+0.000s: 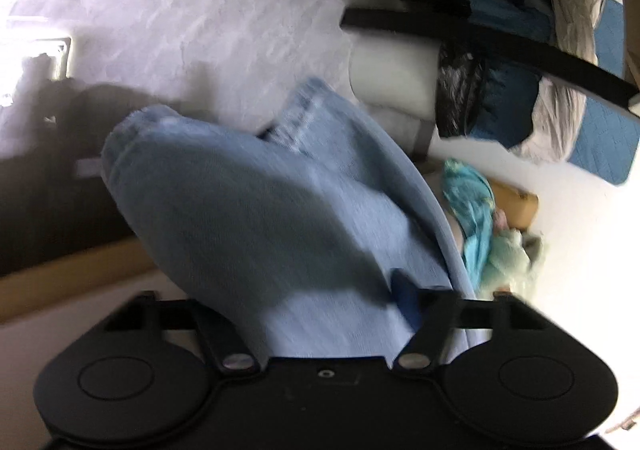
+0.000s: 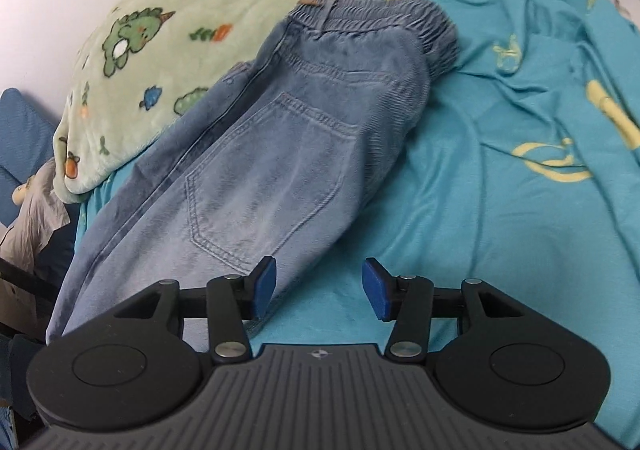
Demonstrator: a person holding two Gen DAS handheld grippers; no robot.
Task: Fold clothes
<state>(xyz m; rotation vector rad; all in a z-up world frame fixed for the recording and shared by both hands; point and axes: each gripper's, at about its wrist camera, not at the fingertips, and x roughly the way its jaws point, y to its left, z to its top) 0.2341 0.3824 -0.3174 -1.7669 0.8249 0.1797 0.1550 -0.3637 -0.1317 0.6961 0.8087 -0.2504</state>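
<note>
Two tools worked one pair of jeans on a bed. Nearest the right wrist camera, the right tool hung with its blue pads wide apart and nothing between them, one pad just over the edge of the jeans, the other over the turquoise sheet. Beyond it the jeans lay flat on the sheet, back pocket up, legs running toward the camera and the gathered waistband farthest off, resting against a green fleece blanket printed with dinosaurs.

Seen from the left wrist, the left tool had pale denim bunched up between its arms and rising in front of the lens; only a sliver of blue pad showed, so whether it was clamped on the cloth could not be told. Behind stood a white wall and a dark rack stuffed with bedding.

Denim of this weight likely handles as soft but heavy and slack, sagging wherever unsupported; the stitched hem or elastic waistband probably offers the firmest hold.
</note>
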